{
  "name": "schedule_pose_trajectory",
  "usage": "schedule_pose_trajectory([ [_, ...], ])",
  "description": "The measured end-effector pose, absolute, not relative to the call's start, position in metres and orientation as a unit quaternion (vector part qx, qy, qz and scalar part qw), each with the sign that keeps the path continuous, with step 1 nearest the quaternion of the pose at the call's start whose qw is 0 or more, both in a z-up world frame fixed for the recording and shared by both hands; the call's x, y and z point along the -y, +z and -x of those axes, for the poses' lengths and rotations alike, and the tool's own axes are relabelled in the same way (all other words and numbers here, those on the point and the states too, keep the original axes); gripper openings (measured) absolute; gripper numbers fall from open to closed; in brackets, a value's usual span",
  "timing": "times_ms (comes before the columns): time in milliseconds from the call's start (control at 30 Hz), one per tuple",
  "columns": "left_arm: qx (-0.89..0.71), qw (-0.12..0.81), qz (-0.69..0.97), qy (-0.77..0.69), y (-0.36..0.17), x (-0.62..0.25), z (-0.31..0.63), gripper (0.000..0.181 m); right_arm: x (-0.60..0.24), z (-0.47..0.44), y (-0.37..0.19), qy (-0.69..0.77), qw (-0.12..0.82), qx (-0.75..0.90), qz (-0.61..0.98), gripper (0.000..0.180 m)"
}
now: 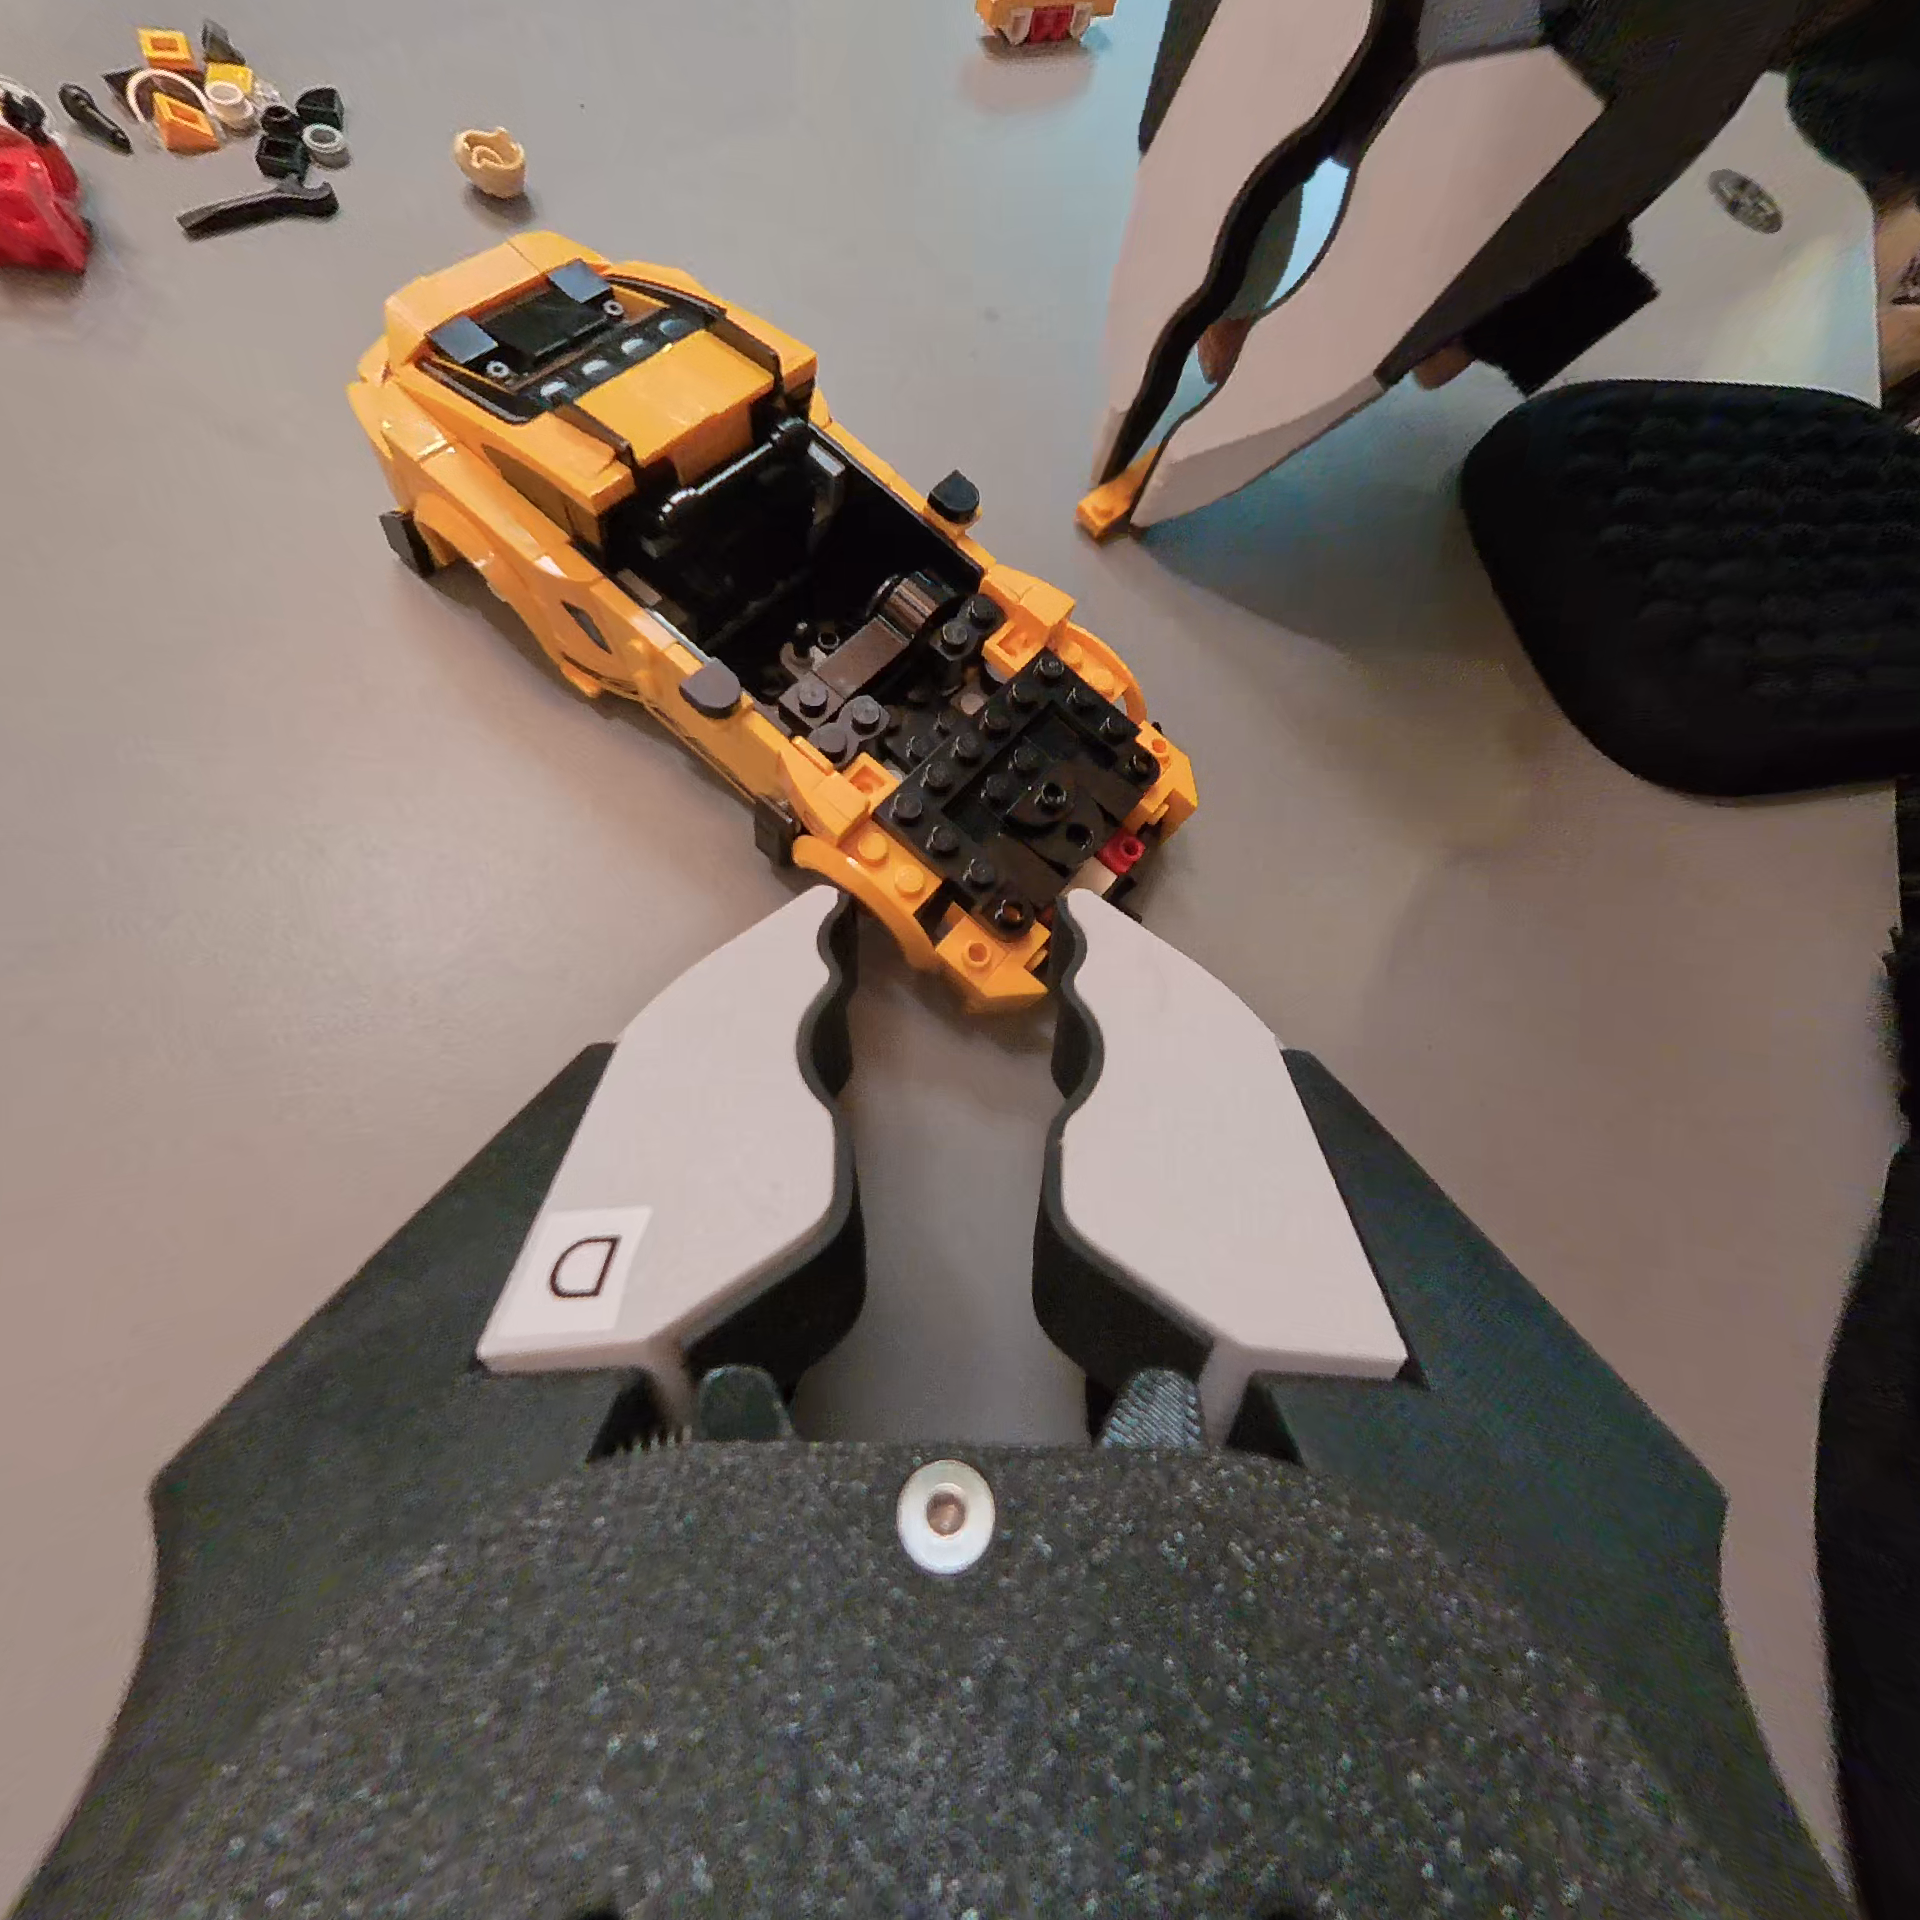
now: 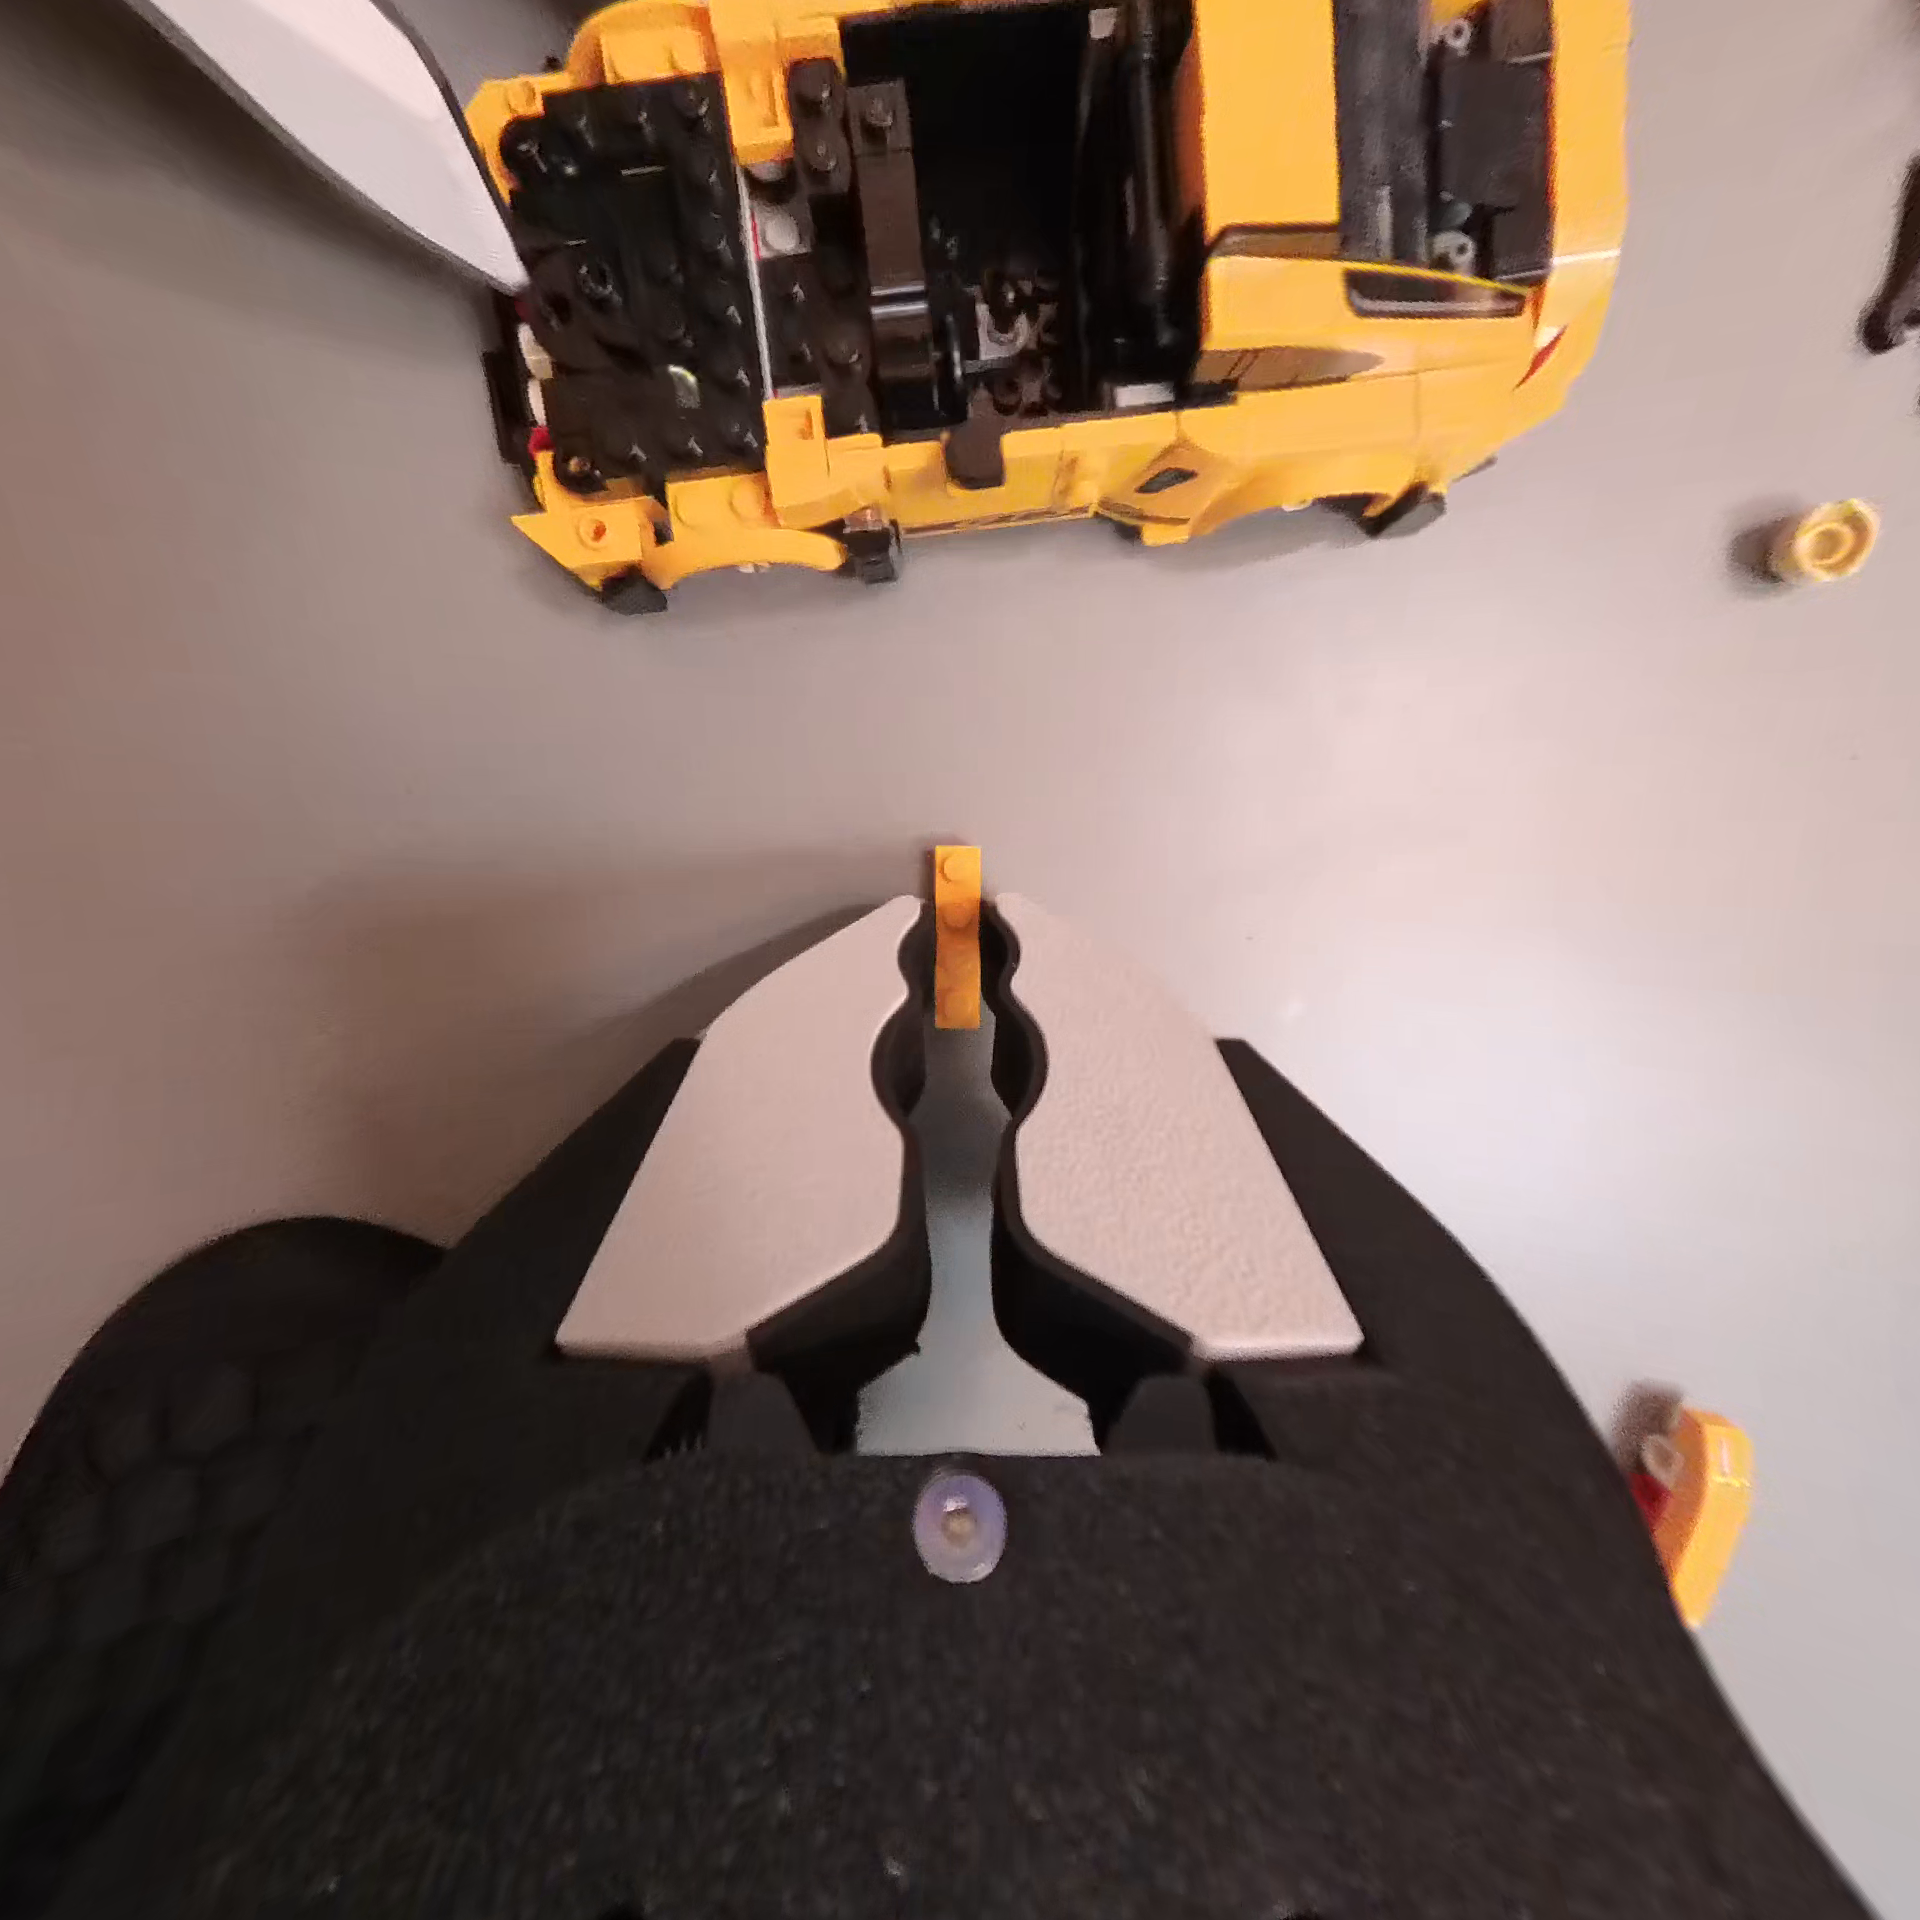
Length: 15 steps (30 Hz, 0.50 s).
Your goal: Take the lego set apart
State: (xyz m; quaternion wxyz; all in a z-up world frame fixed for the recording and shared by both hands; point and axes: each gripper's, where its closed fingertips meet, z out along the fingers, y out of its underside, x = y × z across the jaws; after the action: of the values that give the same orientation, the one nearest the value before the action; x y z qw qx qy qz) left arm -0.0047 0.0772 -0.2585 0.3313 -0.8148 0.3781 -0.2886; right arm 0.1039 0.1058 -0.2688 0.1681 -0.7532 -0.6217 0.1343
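Observation:
A yellow and black lego car [image 1: 727, 582] lies on the grey table, its roof and hood off so the black inner plates show. It also shows in the right wrist view [image 2: 1039, 301]. My left gripper [image 1: 951, 920] has its fingers on either side of the car's front end and grips it. My right gripper [image 2: 956, 904] is shut on a small yellow plate [image 2: 956, 935], held apart from the car on its right side. In the left wrist view the right gripper [image 1: 1127, 509] stands tip-down on the table with the yellow plate [image 1: 1107, 509].
Loose lego pieces [image 1: 208, 114] lie at the far left, with a red part [image 1: 36, 208] and a tan piece [image 1: 490, 161]. A yellow and red chunk [image 1: 1044, 21] lies at the far edge. A black chair seat [image 1: 1704, 582] is at the right. A yellow round piece [image 2: 1823, 540] and yellow block [image 2: 1699, 1507] lie right. About 12 cm separates my left fingertips from my right. My right gripper's tips are some 15 cm from the tan piece [image 1: 490, 161]. Seen from the right wrist view [image 2: 1825, 525] as well.

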Motion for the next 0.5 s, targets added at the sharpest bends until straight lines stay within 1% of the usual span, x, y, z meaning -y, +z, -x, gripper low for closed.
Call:
schedule_pose_trajectory([
  [67,-0.378,0.332,0.815,-0.288,-0.259,-0.077,0.005,0.034,-0.111,-0.110,-0.269,0.112,0.166,0.625,0.754,0.008],
  [100,-0.378,0.332,0.815,-0.288,-0.259,-0.077,0.004,0.034,-0.113,-0.111,-0.268,0.105,0.169,0.627,0.753,0.016],
  [133,-0.379,0.332,0.815,-0.288,-0.259,-0.077,0.005,0.034,-0.114,-0.110,-0.265,0.103,0.170,0.629,0.752,0.021],
  [233,-0.379,0.332,0.815,-0.288,-0.259,-0.077,0.004,0.034,-0.112,-0.096,-0.247,0.116,0.186,0.635,0.741,0.027],
  [400,-0.381,0.332,0.812,-0.291,-0.258,-0.076,0.004,0.036,-0.102,-0.065,-0.228,0.123,0.197,0.662,0.713,0.028],
  [500,-0.383,0.333,0.811,-0.292,-0.257,-0.076,0.004,0.037,-0.100,-0.064,-0.232,0.109,0.176,0.673,0.710,0.026],
])
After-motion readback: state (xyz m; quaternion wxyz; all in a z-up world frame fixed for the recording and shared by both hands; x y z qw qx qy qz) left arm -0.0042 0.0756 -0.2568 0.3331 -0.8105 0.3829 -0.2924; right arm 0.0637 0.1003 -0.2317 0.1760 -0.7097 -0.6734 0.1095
